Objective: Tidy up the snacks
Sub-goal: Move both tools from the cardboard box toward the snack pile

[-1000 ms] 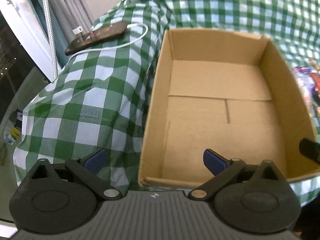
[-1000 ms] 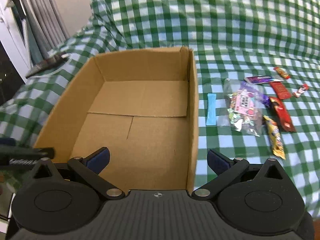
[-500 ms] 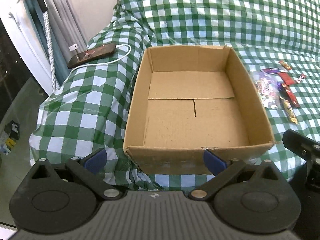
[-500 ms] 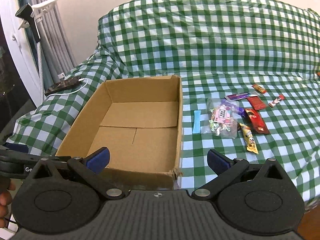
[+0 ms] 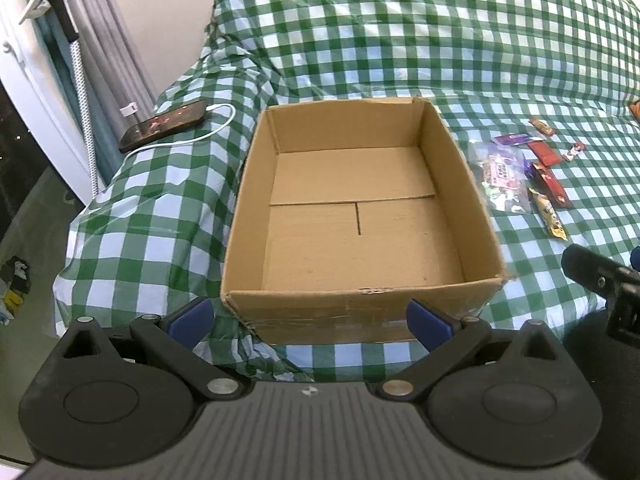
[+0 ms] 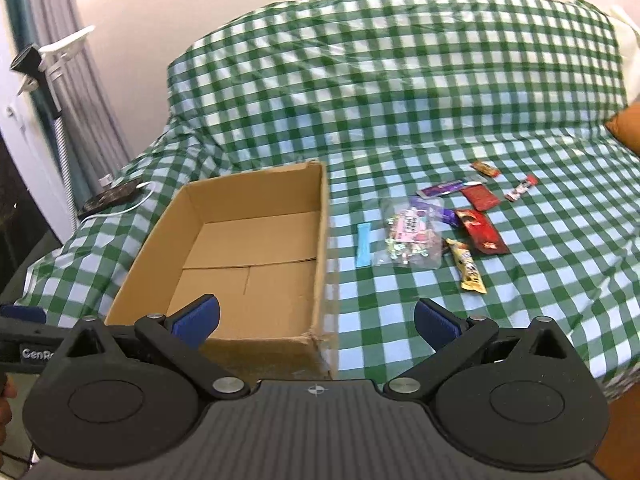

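An open cardboard box (image 5: 360,216) sits mid-frame in the left wrist view on a bed covered with a green-and-white checked cloth (image 5: 400,40); nothing lies inside it. The snacks lie in a loose cluster on the cloth to the right of the box, apart from it: a light blue stick pack (image 6: 363,245) nearest the box, a clear bag of wrapped candies (image 6: 412,236) with a pink label too small to read, a yellow bar (image 6: 467,272), a long red packet (image 6: 482,232), a smaller red packet (image 6: 480,198), a purple wrapper (image 6: 444,189), and two small wrapped pieces (image 6: 520,188) further right. Print on these wrappers cannot be made out.

The left hand-held gripper (image 5: 310,318) is at the bottom of its frame, blue-padded fingers spread wide, holding nothing, in front of the box's near wall. The right hand-held gripper (image 6: 316,320) is likewise spread and empty, near the box's near right corner. At the left edge of the right wrist view the other tool's body shows the letters "GenR", cut off.

In the upper left, a phone (image 5: 164,125) lies on the cloth with a white cable (image 5: 192,140) plugged in.
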Tool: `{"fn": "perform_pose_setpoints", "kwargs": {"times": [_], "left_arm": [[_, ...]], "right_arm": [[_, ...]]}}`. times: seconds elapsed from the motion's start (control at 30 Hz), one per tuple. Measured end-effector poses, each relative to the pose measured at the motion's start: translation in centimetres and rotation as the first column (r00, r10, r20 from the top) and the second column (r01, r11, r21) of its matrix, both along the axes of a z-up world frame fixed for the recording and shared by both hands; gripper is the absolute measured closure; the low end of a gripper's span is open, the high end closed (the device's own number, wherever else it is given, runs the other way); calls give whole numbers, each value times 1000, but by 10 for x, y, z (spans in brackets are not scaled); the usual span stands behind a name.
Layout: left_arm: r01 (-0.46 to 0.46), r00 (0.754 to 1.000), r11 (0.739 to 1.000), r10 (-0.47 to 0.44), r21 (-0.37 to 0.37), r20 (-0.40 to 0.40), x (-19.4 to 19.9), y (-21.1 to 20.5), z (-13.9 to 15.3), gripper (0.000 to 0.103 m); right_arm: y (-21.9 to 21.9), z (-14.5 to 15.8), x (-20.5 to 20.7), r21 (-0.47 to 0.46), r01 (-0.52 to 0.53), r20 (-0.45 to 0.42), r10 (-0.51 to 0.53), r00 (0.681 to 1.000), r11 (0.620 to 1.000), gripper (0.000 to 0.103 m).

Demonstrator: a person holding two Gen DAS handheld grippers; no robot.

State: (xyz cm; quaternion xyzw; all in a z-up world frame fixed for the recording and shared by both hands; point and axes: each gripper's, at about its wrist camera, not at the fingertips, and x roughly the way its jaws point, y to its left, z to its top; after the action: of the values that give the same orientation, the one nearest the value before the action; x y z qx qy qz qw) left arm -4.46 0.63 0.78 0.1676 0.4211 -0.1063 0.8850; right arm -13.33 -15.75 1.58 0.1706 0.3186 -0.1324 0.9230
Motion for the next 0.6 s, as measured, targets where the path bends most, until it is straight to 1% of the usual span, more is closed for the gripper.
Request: {"fn": "perform_pose_setpoints", "kwargs": {"times": [0.27,0.47,0.6], "left_arm": [[43,998,999,-42,29,-40,8,-28,-10,0],[68,996,996,-64,60,-69,13,-49,-20,0],[76,994,995,-71,64,-83,18,-60,-23,0]], "right_arm": [[-31,-9,1,47,47,-9,-47,999,998,0],[-57,-22,3,54,95,-41,-93,995,994,0],[-75,-32,4,78,131,-61,-127,990,988,0]]}}
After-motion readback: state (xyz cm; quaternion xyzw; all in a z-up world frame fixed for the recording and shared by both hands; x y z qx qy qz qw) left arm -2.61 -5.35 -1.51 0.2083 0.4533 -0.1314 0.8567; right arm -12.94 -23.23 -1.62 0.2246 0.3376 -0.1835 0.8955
